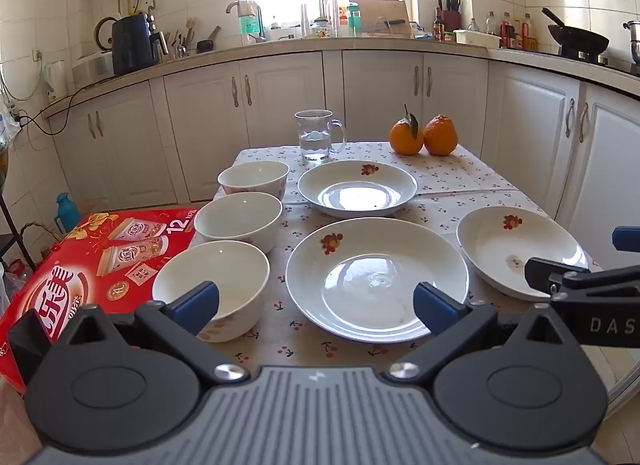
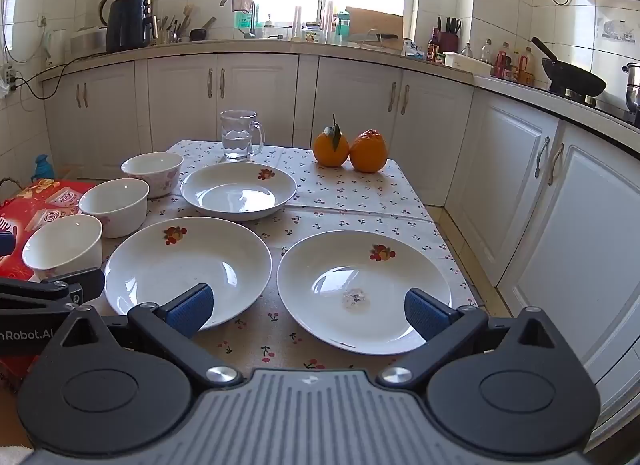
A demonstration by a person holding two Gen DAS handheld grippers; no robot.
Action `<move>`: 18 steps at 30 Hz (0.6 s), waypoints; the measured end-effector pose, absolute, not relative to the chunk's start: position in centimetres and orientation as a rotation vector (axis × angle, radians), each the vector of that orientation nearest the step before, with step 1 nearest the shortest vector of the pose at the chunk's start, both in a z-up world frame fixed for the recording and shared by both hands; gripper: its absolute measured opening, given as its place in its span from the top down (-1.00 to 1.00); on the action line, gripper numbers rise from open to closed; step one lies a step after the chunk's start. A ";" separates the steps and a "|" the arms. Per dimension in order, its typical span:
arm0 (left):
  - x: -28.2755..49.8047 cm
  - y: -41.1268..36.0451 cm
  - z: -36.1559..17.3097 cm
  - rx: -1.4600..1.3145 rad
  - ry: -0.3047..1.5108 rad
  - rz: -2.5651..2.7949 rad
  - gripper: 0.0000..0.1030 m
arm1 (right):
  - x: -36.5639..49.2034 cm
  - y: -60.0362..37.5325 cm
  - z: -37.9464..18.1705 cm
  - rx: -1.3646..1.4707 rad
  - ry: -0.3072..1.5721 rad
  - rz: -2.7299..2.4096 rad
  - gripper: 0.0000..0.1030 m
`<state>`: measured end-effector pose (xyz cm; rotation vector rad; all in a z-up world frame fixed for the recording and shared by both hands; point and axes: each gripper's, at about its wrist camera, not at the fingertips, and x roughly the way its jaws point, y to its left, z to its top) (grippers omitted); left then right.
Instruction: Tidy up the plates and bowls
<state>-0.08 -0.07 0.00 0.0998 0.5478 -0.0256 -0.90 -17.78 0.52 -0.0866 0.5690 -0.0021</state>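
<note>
Three white bowls stand in a row down the table's left side: near bowl [image 1: 212,285] [image 2: 64,245], middle bowl [image 1: 239,220] [image 2: 115,205], far bowl [image 1: 254,181] [image 2: 153,173]. Three white plates with a fruit print lie beside them: far plate [image 1: 357,188] [image 2: 239,189], near-left plate [image 1: 376,277] [image 2: 188,265], right plate [image 1: 516,249] [image 2: 362,289]. My left gripper [image 1: 316,305] hangs open above the front edge, between the near bowl and the near-left plate. My right gripper [image 2: 306,309] is open too, low over the gap between the two near plates. Neither holds anything.
A glass jug of water [image 1: 318,137] [image 2: 239,141] and two oranges [image 1: 424,135] [image 2: 350,149] sit at the table's far end. A red carton [image 1: 92,265] [image 2: 36,201] lies left of the table. White cabinets [image 2: 520,185] run close along the right and back.
</note>
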 end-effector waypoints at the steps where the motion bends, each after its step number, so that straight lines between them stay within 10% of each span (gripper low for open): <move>1: -0.1 -0.1 0.0 0.101 0.548 -0.024 -0.99 | -0.9 -17.8 0.5 -0.085 0.568 -0.002 -1.00; 18: 0.1 0.0 0.1 0.087 0.561 -0.028 -0.99 | -1.2 -17.6 0.8 -0.097 0.560 0.001 -1.00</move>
